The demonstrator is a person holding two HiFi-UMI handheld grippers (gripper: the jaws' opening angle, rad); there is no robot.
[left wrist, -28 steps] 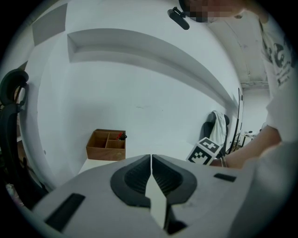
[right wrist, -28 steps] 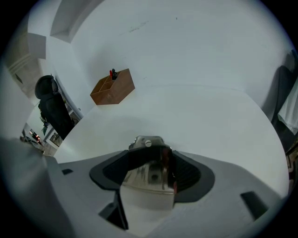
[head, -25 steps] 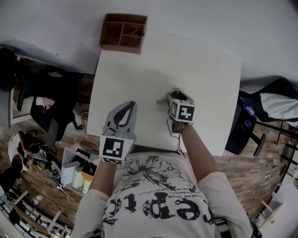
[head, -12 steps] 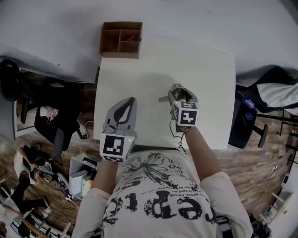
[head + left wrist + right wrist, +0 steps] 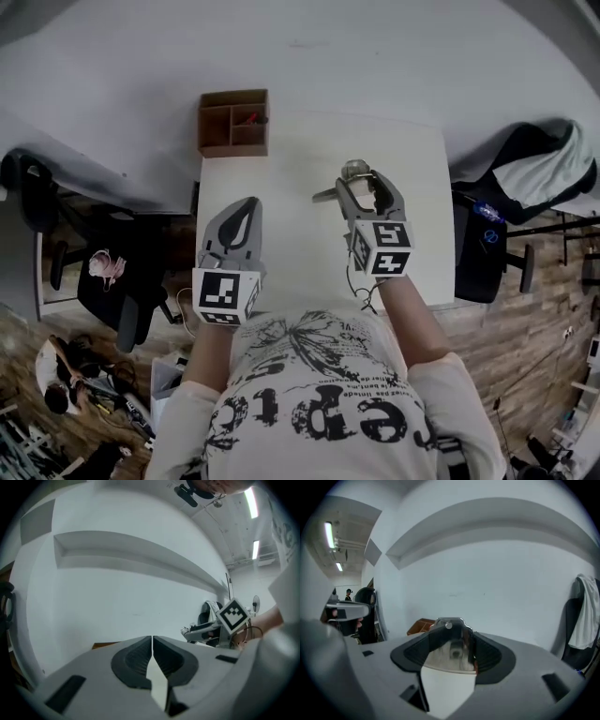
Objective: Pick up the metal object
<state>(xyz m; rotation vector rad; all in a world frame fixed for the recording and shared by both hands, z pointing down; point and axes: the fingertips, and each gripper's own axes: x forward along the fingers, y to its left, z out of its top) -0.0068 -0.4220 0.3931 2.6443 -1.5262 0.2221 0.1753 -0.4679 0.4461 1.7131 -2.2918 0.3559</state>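
The metal object (image 5: 328, 193) is a shiny handle with a round part and a lever that sticks out to the left. My right gripper (image 5: 361, 178) is shut on it and holds it above the white table (image 5: 300, 253). In the right gripper view the polished piece (image 5: 451, 644) fills the gap between the dark pads, level with the fingertips. My left gripper (image 5: 247, 204) is shut on nothing and hovers over the table's left part. In the left gripper view its jaws (image 5: 152, 641) meet in a thin line, and the right gripper (image 5: 206, 631) shows to its right.
A brown wooden compartment box (image 5: 233, 123) stands at the table's far left corner, with a small red thing inside. A black chair (image 5: 117, 272) stands left of the table. Another chair with a draped jacket (image 5: 525, 183) is on the right. A white wall rises behind the table.
My right gripper has risen off the table with the metal object in its jaws. The head camera has pulled back, so the table looks smaller. The left gripper stays shut.
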